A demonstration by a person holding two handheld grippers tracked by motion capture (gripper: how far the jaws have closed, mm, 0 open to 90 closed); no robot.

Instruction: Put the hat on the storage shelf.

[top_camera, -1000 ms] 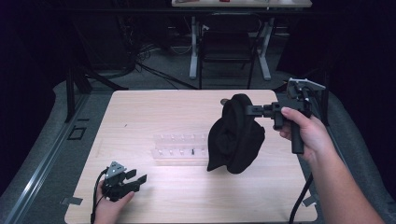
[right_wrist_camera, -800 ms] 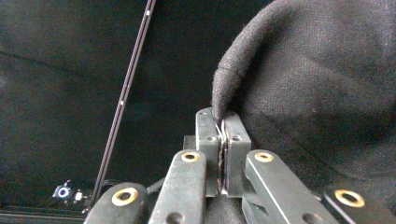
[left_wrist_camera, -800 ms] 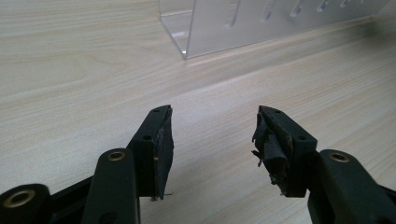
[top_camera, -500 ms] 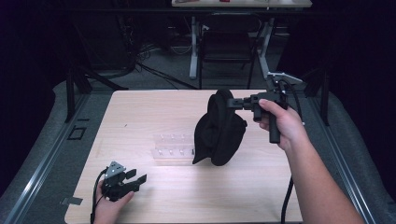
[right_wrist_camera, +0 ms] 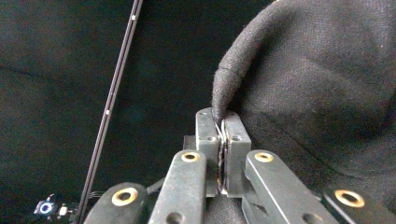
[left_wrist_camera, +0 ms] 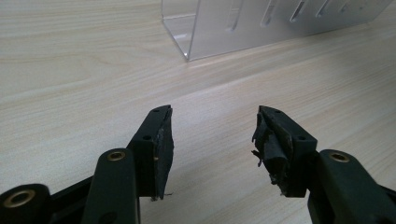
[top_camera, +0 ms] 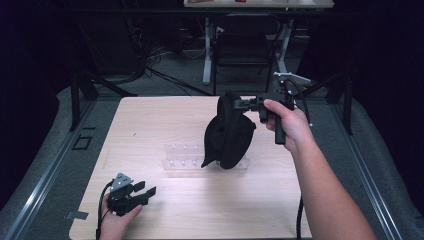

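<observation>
Your right gripper [top_camera: 243,104] has carried the black cap [top_camera: 229,133] left across the table [top_camera: 150,115] over the last 1 s: it hung off near the right side, now it dangles above the right end of the clear acrylic rack [top_camera: 190,157], its lower edge down at rack level. Can't tell if fabric touches the rack or just hangs in front of it. In the right gripper view the jaws are pinched fully together on a fold of the cap [right_wrist_camera: 317,84] at its top edge, fabric squeezed thin between the pads, no gap visible. Grip looks secure but it's only an edge bite, so I'd expect the cap to swing if you move fast. Your left gripper [top_camera: 140,192] hasn't moved in that 1 s: parked on the near left of the table, jaws spread wide, holding nothing. The left gripper view confirms it, with bare wood between the 2 pads, the right pad [left_wrist_camera: 271,144] frayed, and the rack corner [left_wrist_camera: 187,32] ahead, well apart. Read: the carry is mostly done and you're at the rack, so placement is next. My guess is you lower the cap onto the rack, and the left gripper could steady the rack if it slides.
</observation>
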